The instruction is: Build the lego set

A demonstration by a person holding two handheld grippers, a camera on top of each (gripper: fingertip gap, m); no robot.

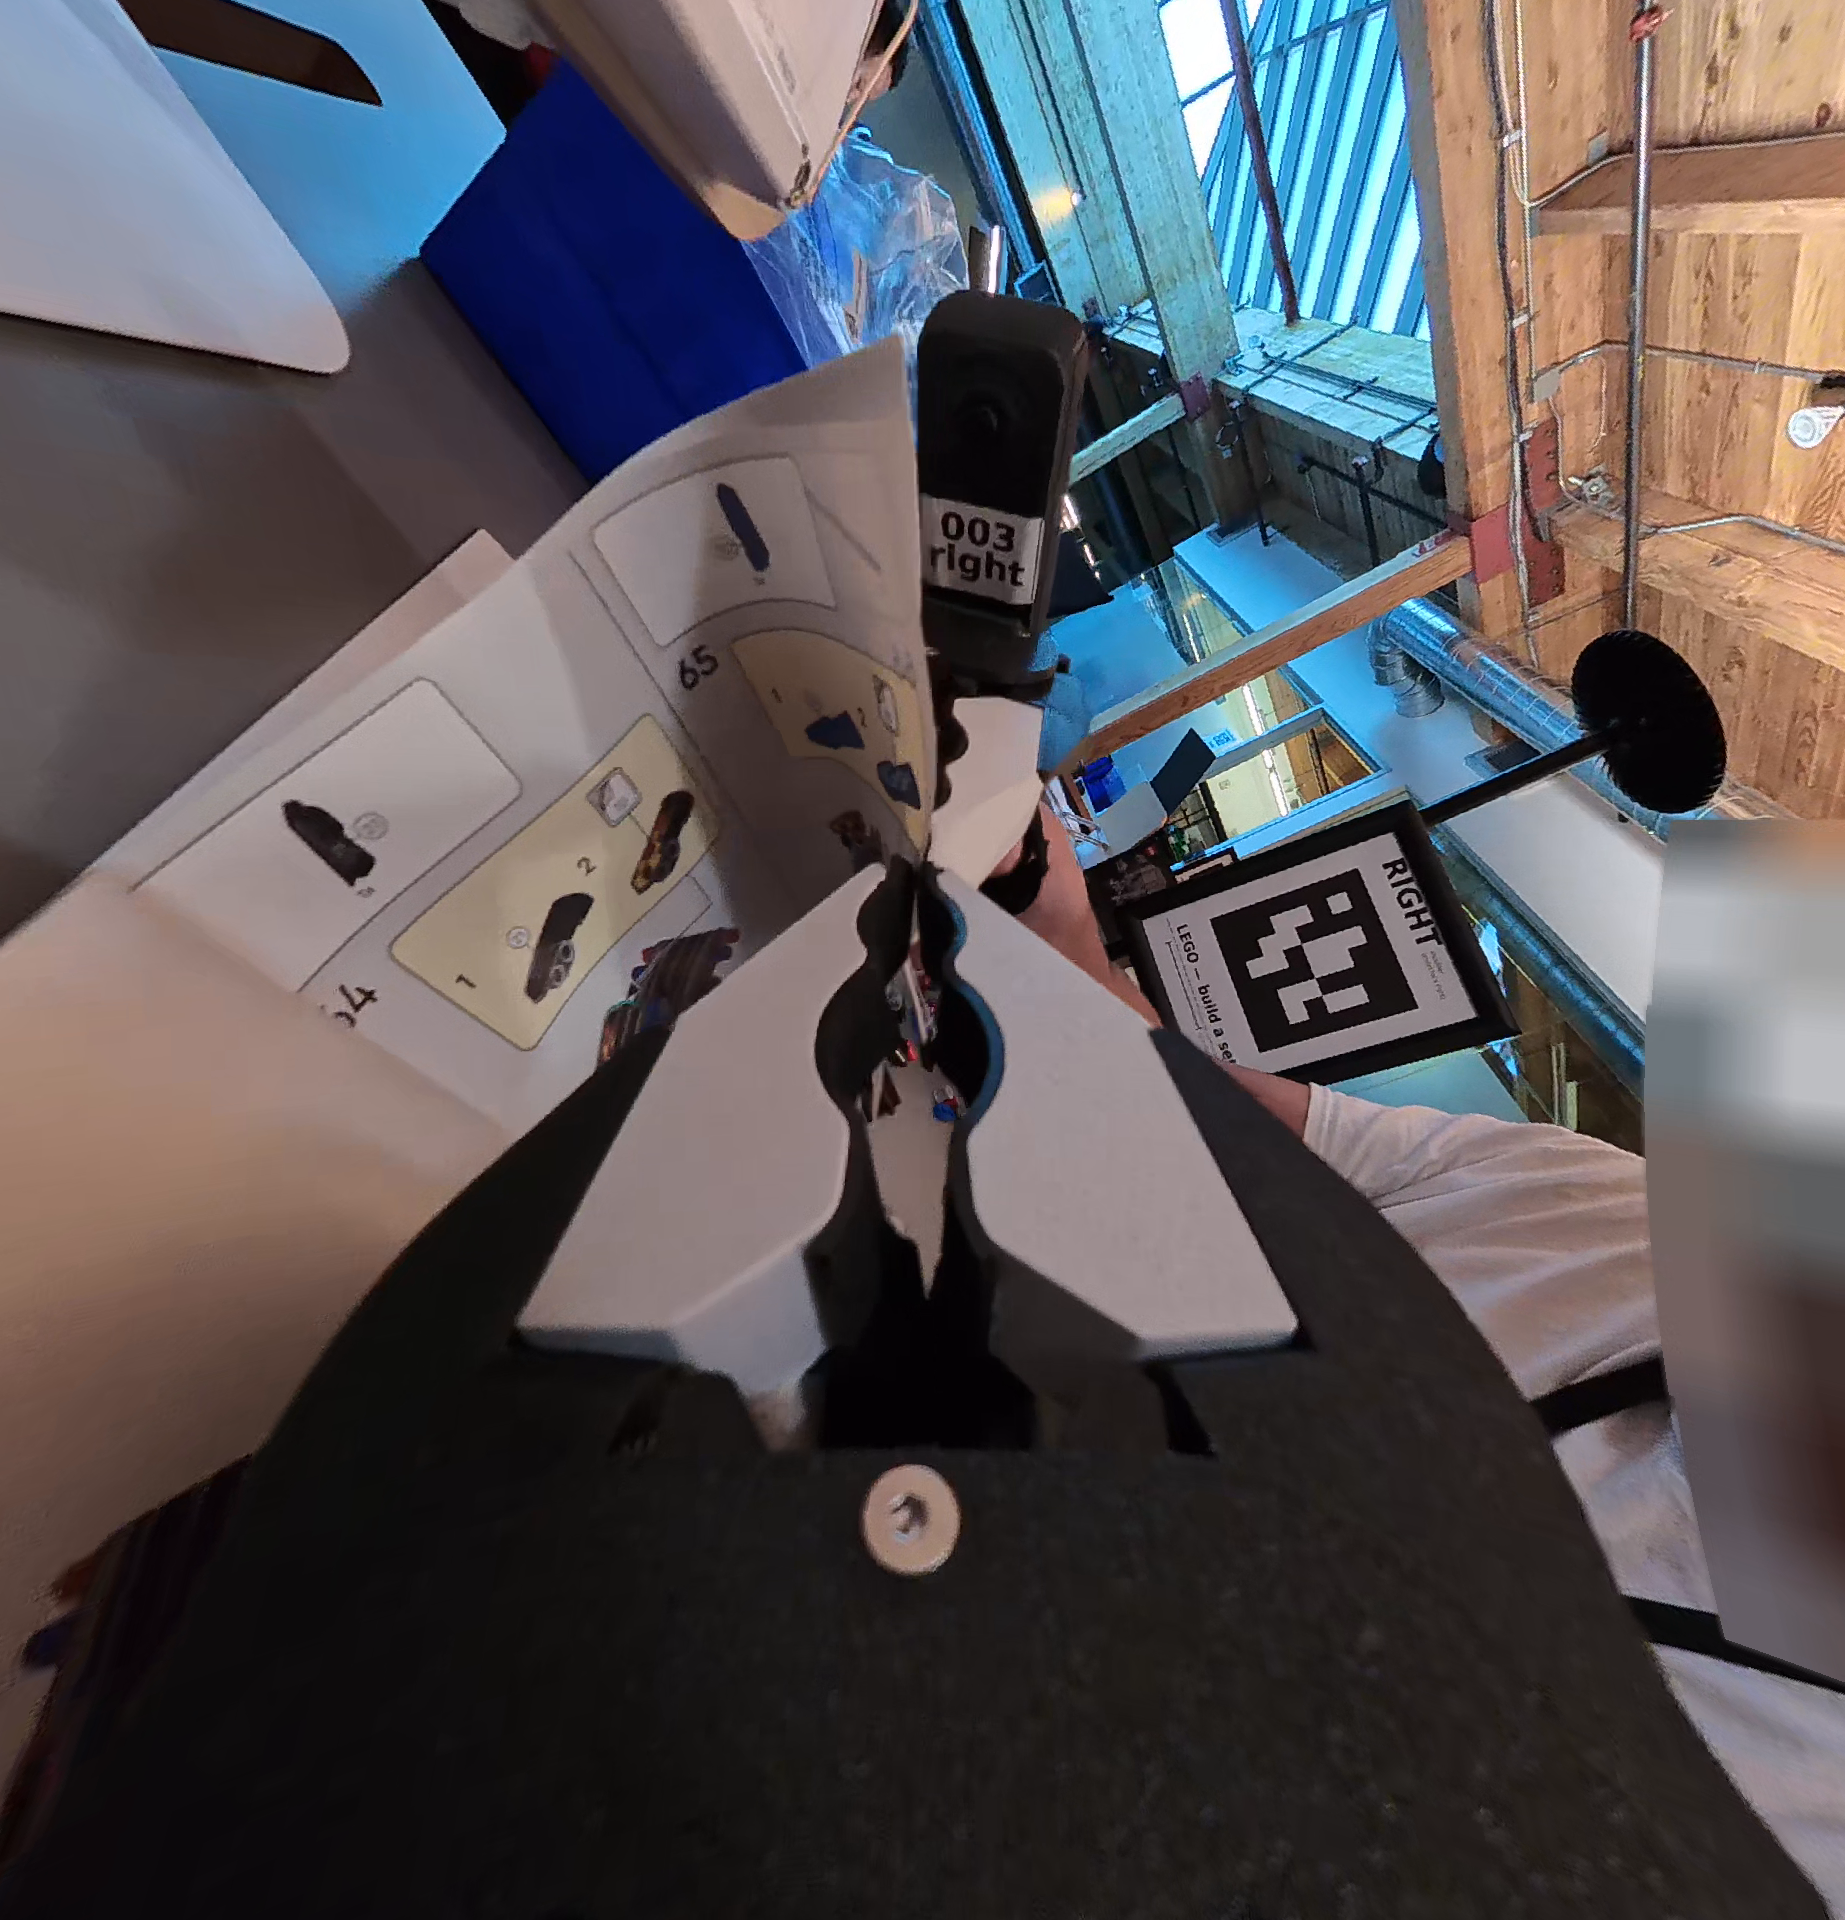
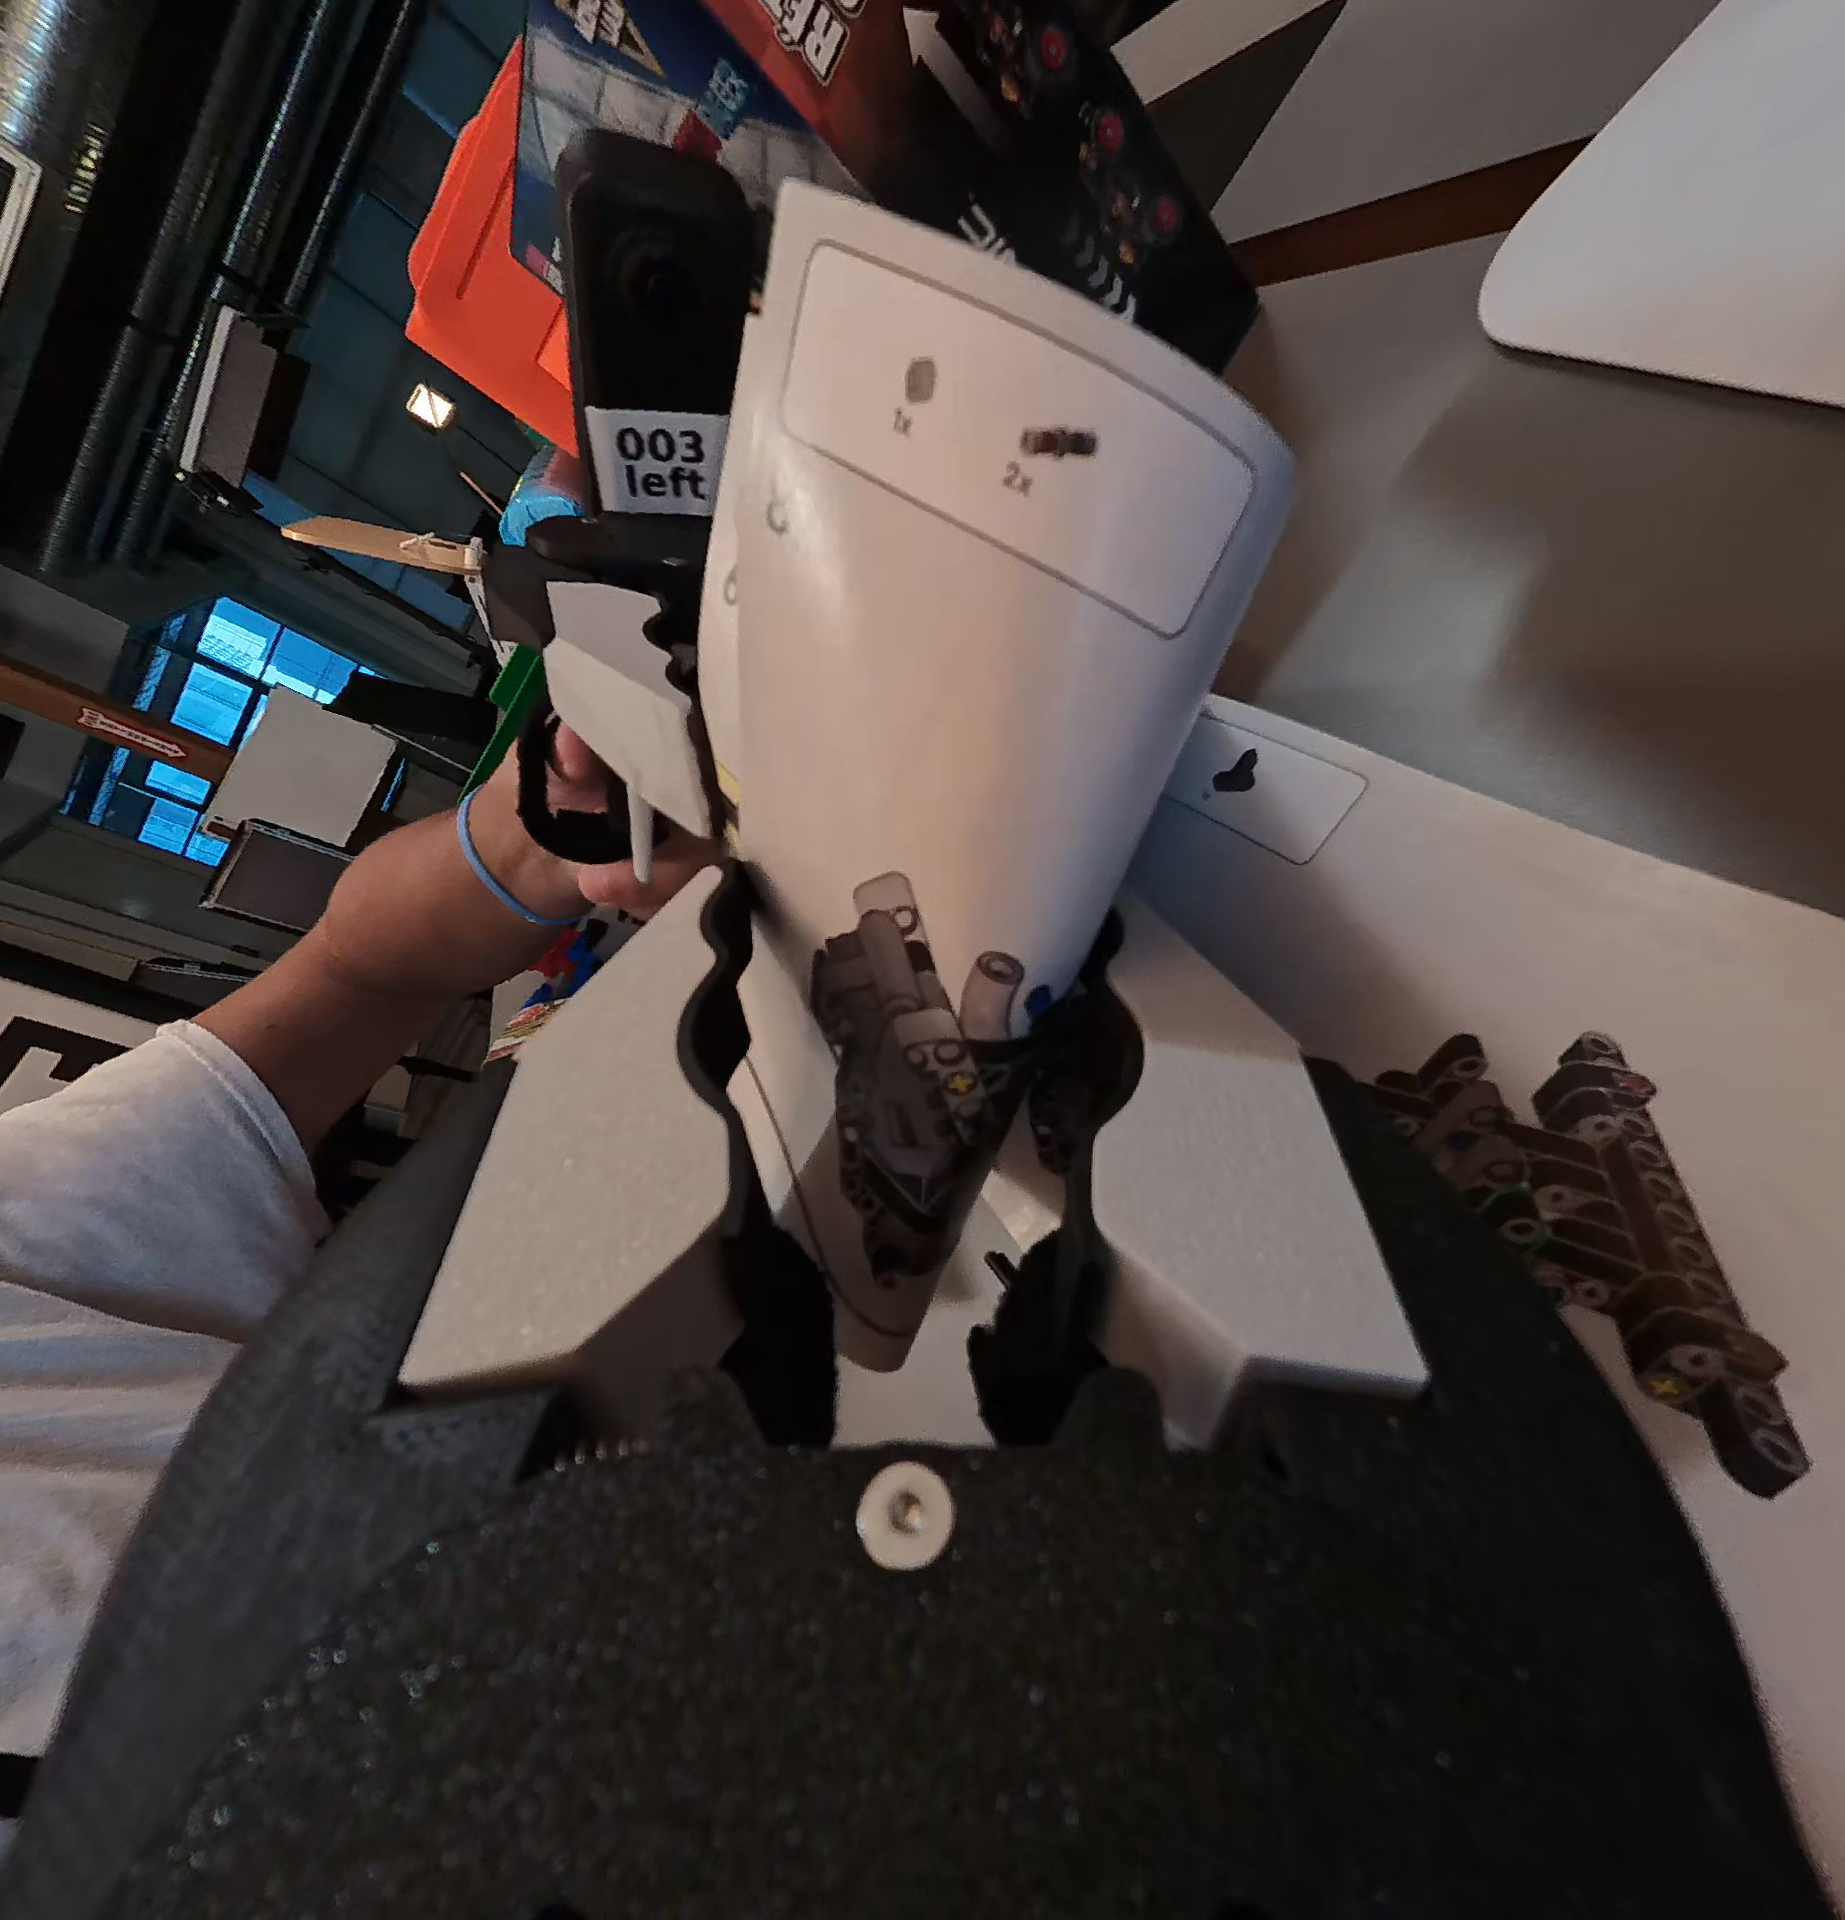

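My left gripper [image 1: 913, 883] is pinched tight on a page of the instruction booklet [image 1: 544, 790], right gripper [image 2: 913, 997] spread around the curling sheet, so I'm mid page-turn and next I'd flatten it on the table [image 2: 1520, 582].

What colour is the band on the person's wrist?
Light blue; the wristband shows best in the right wrist view, on the arm beside the lifted booklet page.

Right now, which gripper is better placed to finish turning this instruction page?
Probably the left gripper: its jaws look shut on the lifted page. The right gripper's jaws are open around that page.
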